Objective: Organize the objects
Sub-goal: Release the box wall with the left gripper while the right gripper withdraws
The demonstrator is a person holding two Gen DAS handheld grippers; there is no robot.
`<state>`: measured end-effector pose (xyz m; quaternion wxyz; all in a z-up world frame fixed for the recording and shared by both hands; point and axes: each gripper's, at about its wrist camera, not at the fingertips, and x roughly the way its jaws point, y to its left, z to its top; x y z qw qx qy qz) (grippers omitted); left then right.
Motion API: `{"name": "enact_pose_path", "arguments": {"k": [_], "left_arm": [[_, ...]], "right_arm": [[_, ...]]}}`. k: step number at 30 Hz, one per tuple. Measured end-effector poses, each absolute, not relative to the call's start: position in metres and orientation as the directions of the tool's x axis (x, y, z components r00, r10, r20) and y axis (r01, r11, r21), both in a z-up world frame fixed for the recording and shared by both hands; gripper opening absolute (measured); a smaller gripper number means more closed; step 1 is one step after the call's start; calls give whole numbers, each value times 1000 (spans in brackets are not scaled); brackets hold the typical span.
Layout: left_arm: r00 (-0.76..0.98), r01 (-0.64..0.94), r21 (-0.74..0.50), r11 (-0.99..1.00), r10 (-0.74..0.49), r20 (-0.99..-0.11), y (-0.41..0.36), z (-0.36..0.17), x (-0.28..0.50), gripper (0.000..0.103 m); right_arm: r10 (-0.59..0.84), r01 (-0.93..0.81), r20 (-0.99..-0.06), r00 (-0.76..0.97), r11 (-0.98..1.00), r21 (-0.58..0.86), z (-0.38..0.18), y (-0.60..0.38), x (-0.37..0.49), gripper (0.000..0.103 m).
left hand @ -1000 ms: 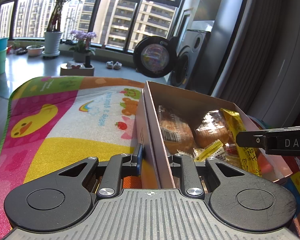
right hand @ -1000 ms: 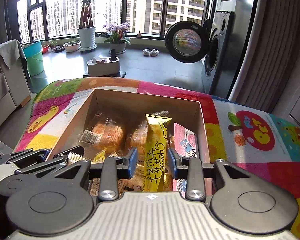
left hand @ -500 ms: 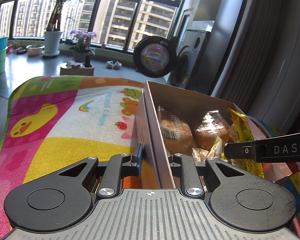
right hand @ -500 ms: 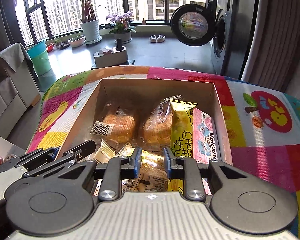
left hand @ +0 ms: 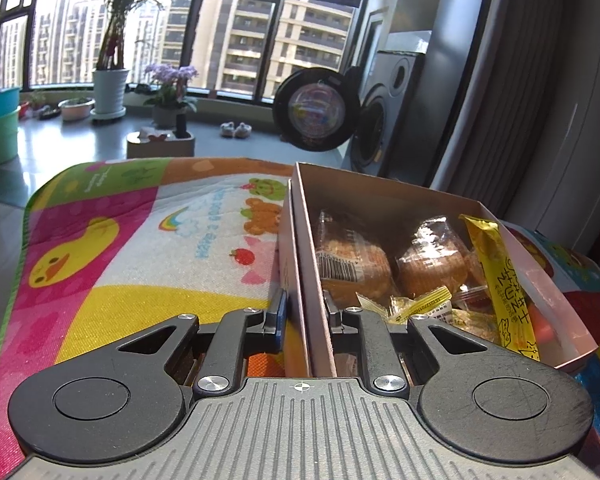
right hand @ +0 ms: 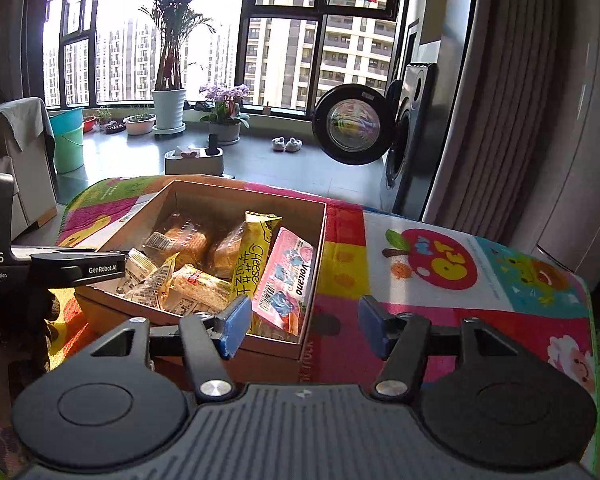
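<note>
An open cardboard box (left hand: 380,190) stands on the colourful mat. My left gripper (left hand: 305,309) is shut on the box's left wall, one finger outside and one inside. Wrapped buns (left hand: 352,264) and small sachets fill the box (right hand: 240,196). A yellow cheese packet (right hand: 252,258) leans inside against a pink Volcano packet (right hand: 288,276); the yellow cheese packet (left hand: 500,280) also shows in the left wrist view. My right gripper (right hand: 304,326) hangs open and empty over the box's near right corner. The left gripper (right hand: 80,268) shows at the box's left side.
The play mat (right hand: 440,280) covers the table and ends at its right edge (right hand: 590,320). A washing machine with its door open (right hand: 352,128) stands behind, with potted plants (right hand: 168,108) by the window and a covered seat (right hand: 16,152) at the left.
My right gripper let go of the yellow cheese packet, which now lies in the box, then opened wide and drew back to the right. My left gripper kept its hold on the box wall.
</note>
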<state>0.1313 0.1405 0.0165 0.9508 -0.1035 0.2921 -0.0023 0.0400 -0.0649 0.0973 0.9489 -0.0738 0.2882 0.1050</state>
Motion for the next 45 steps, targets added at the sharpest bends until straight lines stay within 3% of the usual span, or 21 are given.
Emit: {"name": "enact_pose_path", "arguments": {"k": [4, 8, 15, 19, 22, 25, 27, 28, 29, 31, 36, 38, 40, 43, 45], "left_arm": [[814, -53, -151, 987, -45, -579, 126, 20, 146, 18], [800, -46, -93, 995, -20, -600, 109, 23, 157, 18], [789, -51, -88, 995, -14, -614, 93, 24, 166, 17], [799, -48, -85, 995, -13, -601, 92, 24, 190, 13], [808, -59, -101, 993, -12, -589, 97, 22, 213, 14], [798, -97, -87, 991, 25, -602, 102, 21, 233, 23], [783, -126, -94, 988, 40, -620, 105, 23, 229, 34], [787, -130, -101, 986, 41, -616, 106, 25, 221, 38], [806, -129, -114, 985, 38, -590, 107, 30, 207, 42], [842, -138, -128, 982, 48, -538, 106, 40, 177, 45], [913, -58, -137, 989, -3, -409, 93, 59, 99, 41], [874, 60, -74, 995, -89, -479, 80, 58, 74, 41], [808, 130, 17, 991, -96, -582, 68, 46, 51, 43], [718, 101, -18, 995, -85, -691, 65, 21, 32, 39], [753, 73, 24, 997, -39, -657, 57, 15, 23, 39]], "right_arm": [[175, -227, -565, 806, 974, -22, 84, -79, 41, 60], [247, -283, -583, 774, 959, 30, 69, -87, 41, 68], [261, -351, -592, 762, 936, -39, 48, -77, 54, 65], [183, -307, -561, 807, 942, -135, 46, -67, 89, 64], [177, -296, -570, 802, 947, -122, 45, -65, 108, 64], [172, -285, -571, 803, 952, -113, 44, -60, 124, 64], [165, -267, -571, 804, 958, -100, 44, -63, 124, 68], [172, -259, -569, 804, 963, -75, 45, -69, 119, 75], [183, -259, -569, 802, 964, -56, 46, -73, 114, 83], [183, -240, -569, 801, 970, -26, 45, -84, 97, 88], [180, -221, -576, 798, 975, -2, 45, -102, 45, 103], [184, -221, -586, 789, 975, 8, 45, -108, 27, 103], [191, -217, -607, 771, 976, 31, 45, -114, 10, 103], [182, -194, -632, 754, 980, 51, 40, -121, 0, 103], [152, -166, -650, 745, 985, 41, 35, -120, 2, 103]]}}
